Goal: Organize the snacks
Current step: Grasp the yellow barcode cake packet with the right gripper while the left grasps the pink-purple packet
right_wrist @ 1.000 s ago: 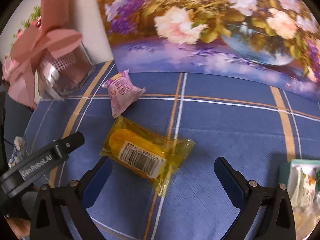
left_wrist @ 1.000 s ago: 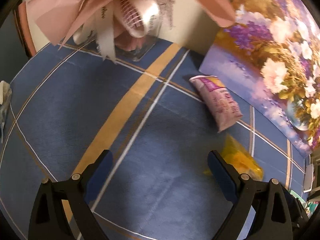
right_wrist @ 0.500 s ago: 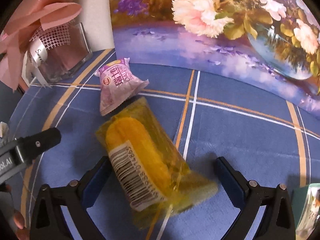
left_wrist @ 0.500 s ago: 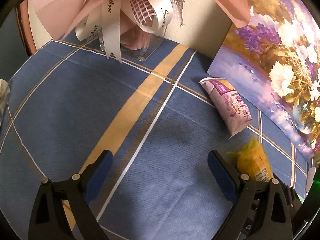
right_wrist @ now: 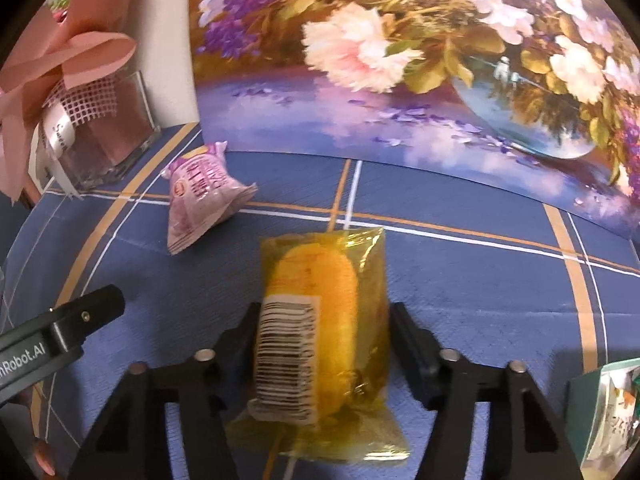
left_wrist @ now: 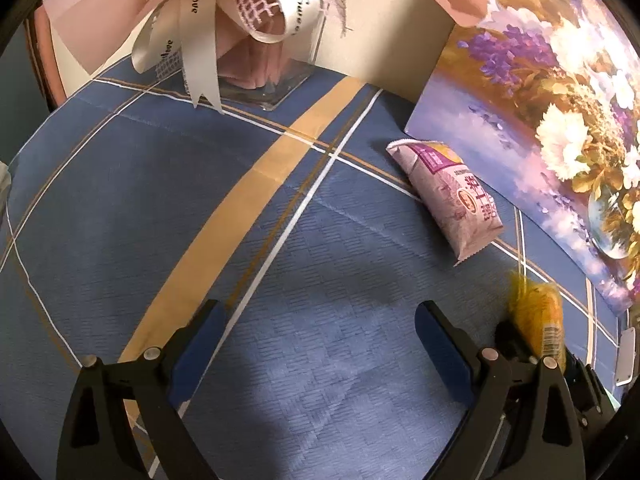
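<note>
Glossy yellow cake packet (right_wrist: 320, 332) sits between the closing right gripper (right_wrist: 322, 340); left gripper (left_wrist: 316, 344) gapes empty.

Two snack packets lie on the worktop (right_wrist: 460, 276): one yellow packet (right_wrist: 324, 332) and one purple packet (right_wrist: 200, 200). One glass jar (right_wrist: 108, 132) with a pink bow, one flower painting (right_wrist: 400, 60), and two sets of tongs, left (left_wrist: 316, 340) and right (right_wrist: 322, 332).

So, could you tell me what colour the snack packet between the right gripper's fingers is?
Clear yellow snack packet, with a white barcode label; the right wrist view shows it best.
</note>
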A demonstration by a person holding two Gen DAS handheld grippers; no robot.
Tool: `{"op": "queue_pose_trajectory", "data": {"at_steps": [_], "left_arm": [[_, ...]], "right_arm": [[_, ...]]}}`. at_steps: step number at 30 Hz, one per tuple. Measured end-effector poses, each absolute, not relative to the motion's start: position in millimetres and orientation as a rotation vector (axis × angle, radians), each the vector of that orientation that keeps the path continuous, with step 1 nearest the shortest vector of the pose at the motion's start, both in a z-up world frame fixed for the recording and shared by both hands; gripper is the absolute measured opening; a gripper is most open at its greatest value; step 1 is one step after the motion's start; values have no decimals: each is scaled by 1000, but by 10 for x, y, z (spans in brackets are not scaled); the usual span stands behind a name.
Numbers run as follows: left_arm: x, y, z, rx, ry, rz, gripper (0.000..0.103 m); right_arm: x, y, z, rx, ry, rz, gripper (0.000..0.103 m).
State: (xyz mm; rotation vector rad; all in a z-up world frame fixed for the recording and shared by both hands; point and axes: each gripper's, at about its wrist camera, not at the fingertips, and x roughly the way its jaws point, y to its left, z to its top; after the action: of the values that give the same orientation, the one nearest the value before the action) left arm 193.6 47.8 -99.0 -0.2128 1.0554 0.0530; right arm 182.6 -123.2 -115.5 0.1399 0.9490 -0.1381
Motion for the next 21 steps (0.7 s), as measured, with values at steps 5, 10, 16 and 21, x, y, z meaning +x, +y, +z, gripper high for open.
{"op": "queue_pose_trajectory", "data": {"at_steps": [5,10,16,21], "left_arm": [[1954,384,-1012,-186,1067,50,96],[1980,288,-984,-180,1085,31,96],[2120,110,-789,-199,1092,-28,92],[2366,-107,-657,-198,1107,-83,83]], "right_arm": [[1795,-1325,-1133,169,940,-131,50],[1763,-1456,-1116,185,939,-147,45],[1752,-1690,-1097,238,949,-194,44],[1700,-1898,-997,281,933,-213,44]]}}
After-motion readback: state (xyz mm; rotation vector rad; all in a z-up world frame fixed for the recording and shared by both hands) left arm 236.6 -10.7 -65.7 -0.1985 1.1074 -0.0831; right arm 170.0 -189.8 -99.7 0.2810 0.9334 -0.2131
